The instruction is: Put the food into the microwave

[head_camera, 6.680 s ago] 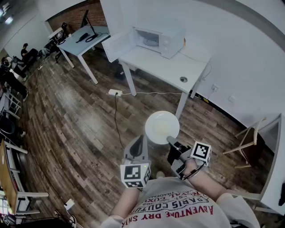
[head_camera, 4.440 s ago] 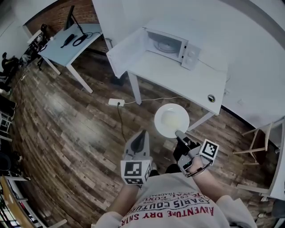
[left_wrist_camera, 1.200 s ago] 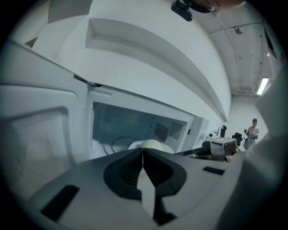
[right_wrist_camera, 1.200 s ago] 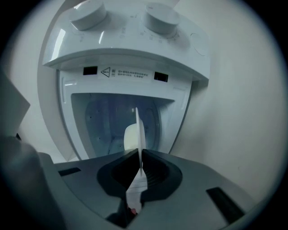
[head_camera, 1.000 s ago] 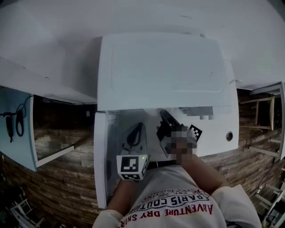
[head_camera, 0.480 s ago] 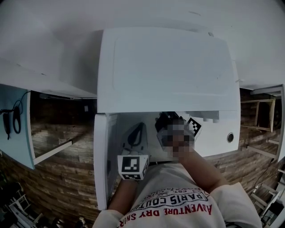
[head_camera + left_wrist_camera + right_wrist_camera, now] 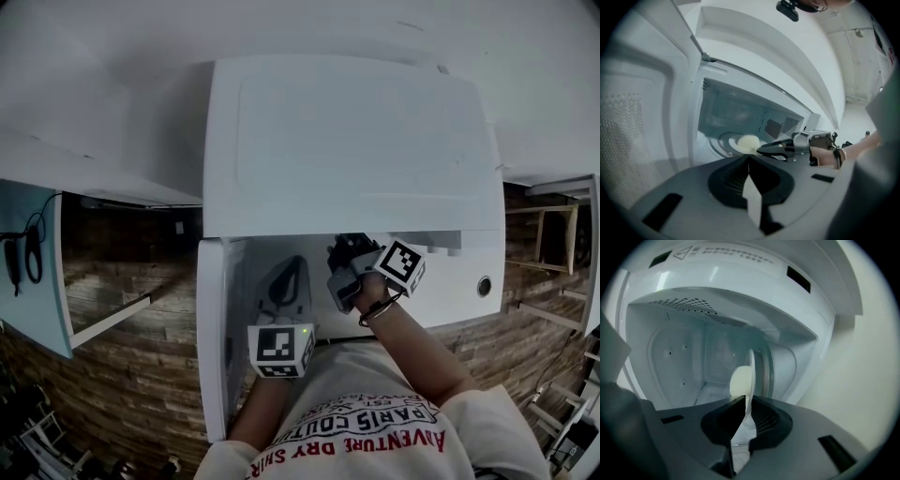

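Plate (image 7: 751, 376) of food (image 7: 739, 382), clamped in our right gripper (image 7: 743, 404), inside microwave (image 7: 347, 141); left gripper (image 7: 749, 157) at nine o'clock, closed, empty.

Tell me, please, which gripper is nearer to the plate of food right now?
Right. The right gripper grips the plate by its rim, inside the microwave. The left gripper hangs back outside the opening, jaws together, apart from the plate.
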